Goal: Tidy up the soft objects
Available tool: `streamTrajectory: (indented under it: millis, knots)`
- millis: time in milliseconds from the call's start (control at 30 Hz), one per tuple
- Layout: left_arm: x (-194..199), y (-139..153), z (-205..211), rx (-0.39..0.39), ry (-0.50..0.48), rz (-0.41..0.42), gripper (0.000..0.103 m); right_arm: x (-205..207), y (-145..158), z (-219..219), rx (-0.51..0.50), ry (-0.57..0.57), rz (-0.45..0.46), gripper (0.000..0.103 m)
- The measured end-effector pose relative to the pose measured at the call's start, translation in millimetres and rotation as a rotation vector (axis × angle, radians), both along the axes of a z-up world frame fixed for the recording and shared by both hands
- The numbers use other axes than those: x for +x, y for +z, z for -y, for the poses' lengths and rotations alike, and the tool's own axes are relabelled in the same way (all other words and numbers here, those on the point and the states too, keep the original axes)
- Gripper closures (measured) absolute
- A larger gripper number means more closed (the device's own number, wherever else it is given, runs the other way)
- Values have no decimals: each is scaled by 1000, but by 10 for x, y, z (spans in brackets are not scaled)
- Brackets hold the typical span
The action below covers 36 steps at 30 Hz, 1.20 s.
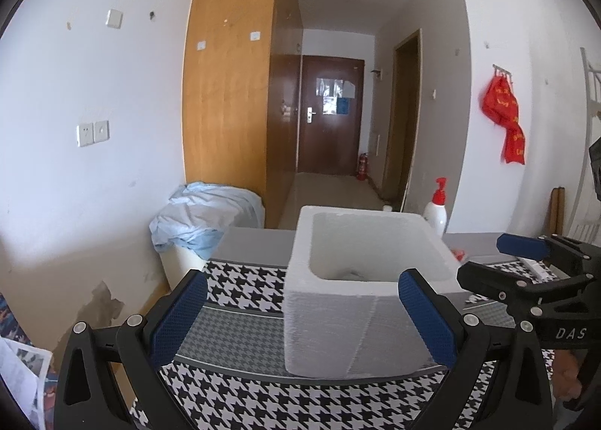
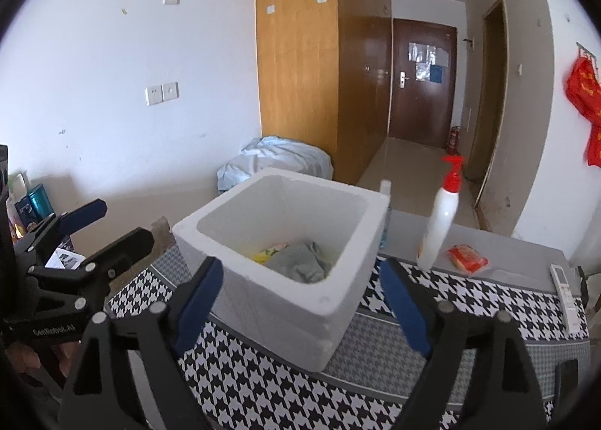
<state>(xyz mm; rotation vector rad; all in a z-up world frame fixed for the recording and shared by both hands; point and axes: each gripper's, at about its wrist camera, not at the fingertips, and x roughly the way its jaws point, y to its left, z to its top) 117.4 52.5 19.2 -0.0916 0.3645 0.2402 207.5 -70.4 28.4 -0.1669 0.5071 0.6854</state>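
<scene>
A white foam box (image 2: pixel 263 302) stands on the table's houndstooth cover (image 2: pixel 263 385). Inside it lie a crumpled grey cloth (image 2: pixel 300 261) and a yellow soft item (image 2: pixel 265 254). My right gripper (image 2: pixel 302 304) is open, just in front of the box's near corner, and holds nothing. In the left wrist view the same box (image 1: pixel 330 332) shows its front wall, with its floor mostly hidden. My left gripper (image 1: pixel 304 317) is open and empty, close to that wall. Each gripper appears in the other view: the right gripper (image 1: pixel 501 261) beside the box, the left gripper (image 2: pixel 109 229) at the left edge.
A white pump bottle with a red top (image 2: pixel 443 219), a red packet (image 2: pixel 467 259) and a white remote (image 2: pixel 565 291) sit on the table right of the box. A small clear bottle (image 2: pixel 385 189) stands behind it. Pale blue bedding (image 1: pixel 206 219) is heaped by the wardrobe.
</scene>
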Motion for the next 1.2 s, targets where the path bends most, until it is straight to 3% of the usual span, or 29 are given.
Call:
streamTrajectory:
  millis: [867,1200]
  knots:
    - [-311,-6,502,17,-129,97,1,-572,-89,778,127,-142,111,11]
    - [-339,-145,688,30,-161,93,1,-624,-244,950,135,-191,98,10]
